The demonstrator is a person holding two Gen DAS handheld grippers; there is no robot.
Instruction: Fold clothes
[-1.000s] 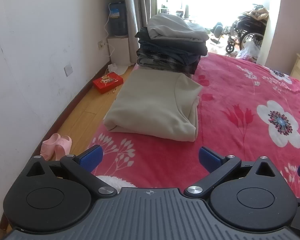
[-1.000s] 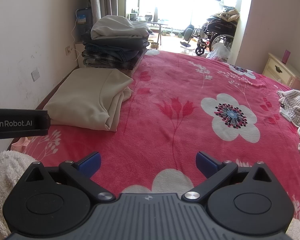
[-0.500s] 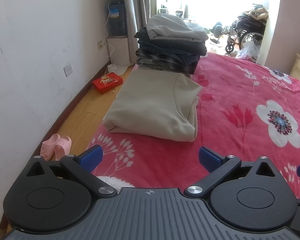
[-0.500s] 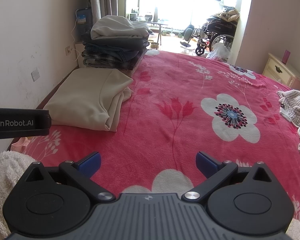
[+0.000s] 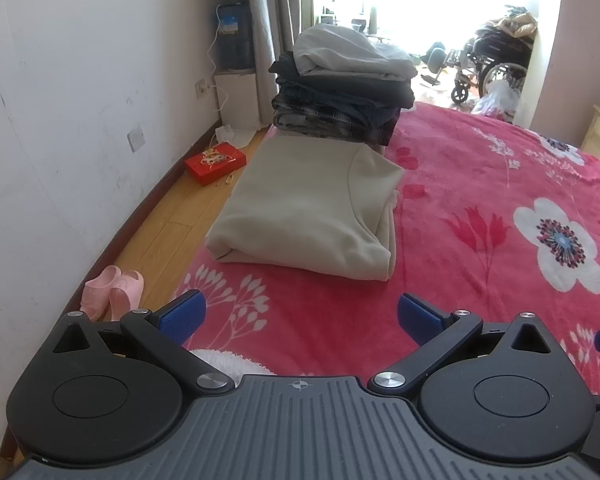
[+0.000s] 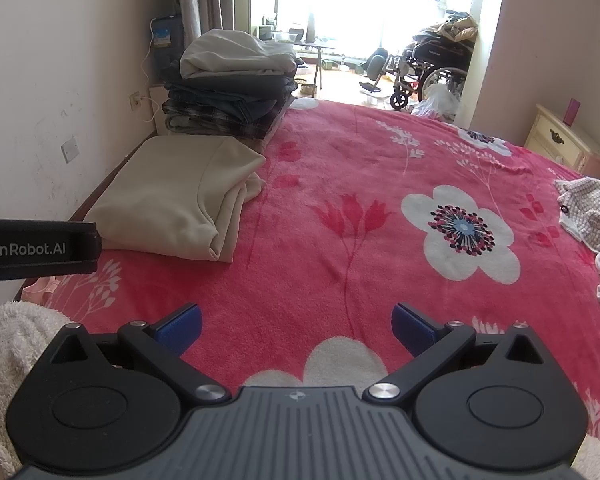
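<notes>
Between garments, I'd judge: the beige sweatshirt point(image 5: 308, 208) lies folded ahead-left of the left gripper point(image 5: 298, 314), just in front of the stack of folded clothes point(image 5: 340, 88), and both the left one and the right gripper point(image 6: 296, 322) hover empty with jaws spread wide over the red blanket point(image 6: 340, 272). Next move likely calls for swinging right to the unfolded checkered garment point(image 6: 588, 208) far right of the right gripper. Open blanket ahead gives plenty of room; bed edge drops off close on the left, wall just beyond.
</notes>
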